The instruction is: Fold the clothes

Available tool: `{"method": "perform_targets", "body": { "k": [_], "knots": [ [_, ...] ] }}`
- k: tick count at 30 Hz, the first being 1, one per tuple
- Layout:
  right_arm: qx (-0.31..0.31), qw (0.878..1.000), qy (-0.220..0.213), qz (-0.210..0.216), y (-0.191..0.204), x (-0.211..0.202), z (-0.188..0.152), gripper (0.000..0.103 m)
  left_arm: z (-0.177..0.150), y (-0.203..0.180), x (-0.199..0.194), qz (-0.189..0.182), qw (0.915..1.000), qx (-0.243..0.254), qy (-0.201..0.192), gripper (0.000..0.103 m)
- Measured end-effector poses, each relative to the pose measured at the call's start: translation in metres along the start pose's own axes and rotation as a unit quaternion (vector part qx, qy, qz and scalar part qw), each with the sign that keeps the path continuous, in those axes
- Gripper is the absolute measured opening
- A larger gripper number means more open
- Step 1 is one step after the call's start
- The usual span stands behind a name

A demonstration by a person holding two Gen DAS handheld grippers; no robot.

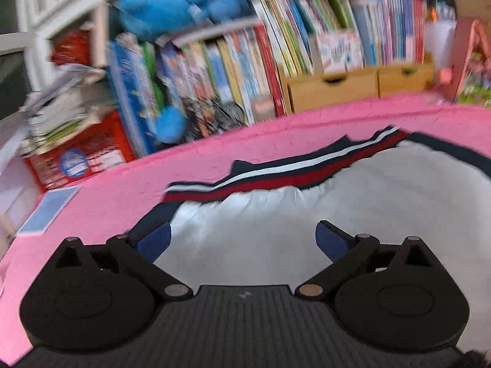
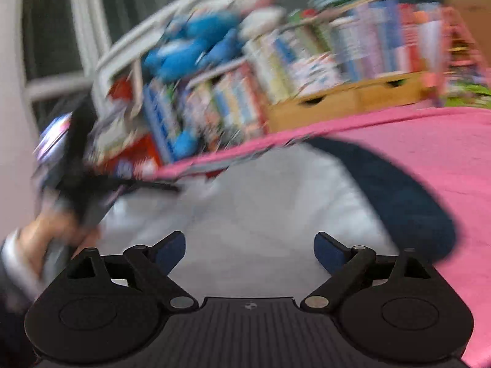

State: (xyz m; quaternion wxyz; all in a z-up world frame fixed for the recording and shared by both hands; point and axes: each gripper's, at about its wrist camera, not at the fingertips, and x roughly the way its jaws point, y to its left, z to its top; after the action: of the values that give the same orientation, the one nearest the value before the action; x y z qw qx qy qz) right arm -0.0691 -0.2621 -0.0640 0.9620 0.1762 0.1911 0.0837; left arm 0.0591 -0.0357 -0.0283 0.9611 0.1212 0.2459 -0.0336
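Observation:
A white garment (image 1: 337,214) with a navy, white and red striped band (image 1: 276,174) lies on the pink cloth-covered surface (image 1: 122,190). My left gripper (image 1: 242,239) hangs just above the white fabric, jaws wide apart, nothing between the blue pads (image 1: 153,240). In the right wrist view the same garment (image 2: 260,202) shows white with a navy edge (image 2: 408,202). My right gripper (image 2: 250,251) stands open over it, empty. At that view's left a hand (image 2: 36,239) holds the other gripper, blurred.
Shelves packed with books (image 1: 245,70), blue plush toys (image 1: 172,6) and wooden drawers (image 1: 353,86) stand behind the pink surface. A blue card (image 1: 49,211) lies at its left edge. A red box (image 1: 83,156) sits beside stacked papers.

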Motion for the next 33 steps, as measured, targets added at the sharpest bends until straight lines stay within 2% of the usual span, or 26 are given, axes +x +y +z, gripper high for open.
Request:
{"method": "perform_targets", "body": {
  "k": [3,6,9,12,17,21,28,31,33],
  "knots": [
    [0.040,0.997,-0.028,-0.054,-0.015,-0.024,0.001,0.095,-0.021,-0.010,-0.037,-0.008,0.9997,-0.003,-0.022,0.103],
    [0.083,0.992,-0.029,-0.092,-0.030,-0.035,0.002,0.095,-0.037,-0.024,-0.062,-0.012,0.9993,-0.001,-0.034,0.103],
    [0.109,0.988,-0.025,-0.109,-0.041,-0.038,0.001,0.095,-0.044,-0.035,-0.059,-0.035,0.9992,-0.006,-0.015,0.103],
    [0.103,0.986,-0.021,-0.130,-0.041,-0.036,0.001,0.095,-0.052,-0.039,-0.047,-0.046,0.9987,-0.009,0.019,0.103],
    [0.101,0.985,-0.010,-0.139,-0.045,-0.031,0.000,0.095,-0.061,-0.029,-0.043,-0.059,0.9963,-0.059,0.022,0.103],
    [0.115,0.985,-0.013,-0.129,-0.051,-0.024,0.004,0.098,-0.065,-0.032,-0.047,-0.050,0.9972,-0.056,0.010,0.103],
    [0.134,0.987,-0.007,-0.089,-0.064,0.004,0.020,0.101,-0.068,-0.030,-0.048,-0.054,0.9965,-0.062,0.007,0.103],
    [0.164,0.984,-0.001,-0.069,-0.067,0.008,0.029,0.096,-0.068,-0.029,-0.048,-0.056,0.9964,-0.063,0.005,0.103],
    [0.156,0.987,-0.019,-0.037,-0.058,-0.002,0.032,0.093,-0.068,-0.029,-0.048,-0.057,0.9963,-0.064,0.004,0.103]
  ]
}}
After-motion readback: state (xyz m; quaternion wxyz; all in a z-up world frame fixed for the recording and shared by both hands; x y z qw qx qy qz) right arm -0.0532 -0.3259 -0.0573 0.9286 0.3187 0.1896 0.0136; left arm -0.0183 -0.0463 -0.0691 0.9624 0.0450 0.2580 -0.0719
